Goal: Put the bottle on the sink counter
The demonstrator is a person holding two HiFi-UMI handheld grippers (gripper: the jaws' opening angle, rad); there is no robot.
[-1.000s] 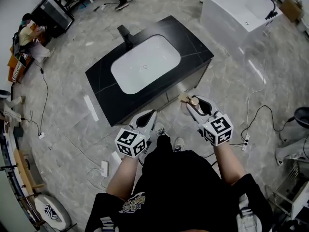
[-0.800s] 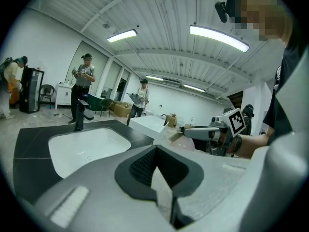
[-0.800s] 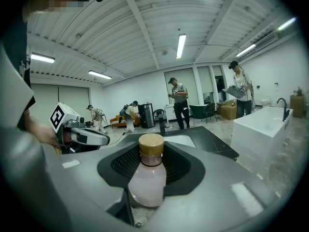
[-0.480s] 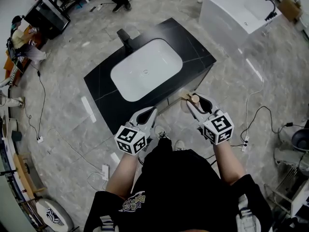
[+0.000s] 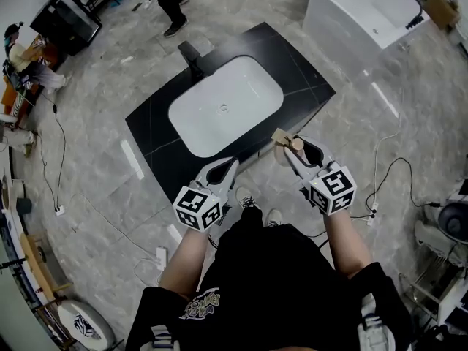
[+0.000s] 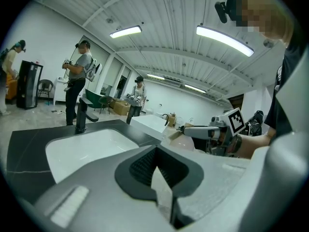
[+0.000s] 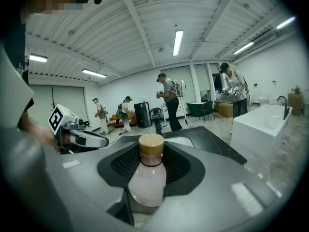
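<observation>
On a grey stone-look floor, the black-topped bench sits closer than a second ago, both grippers having advanced toward its front edge. The bottle, pale with a tan cap, stands upright, cap up and long axis near vertical. The jaws of the right gripper clamp it just at that edge, off the surface. The jaws of the left gripper are pressed together with nothing between. The white basin shows its drain; a black faucet stands behind.
</observation>
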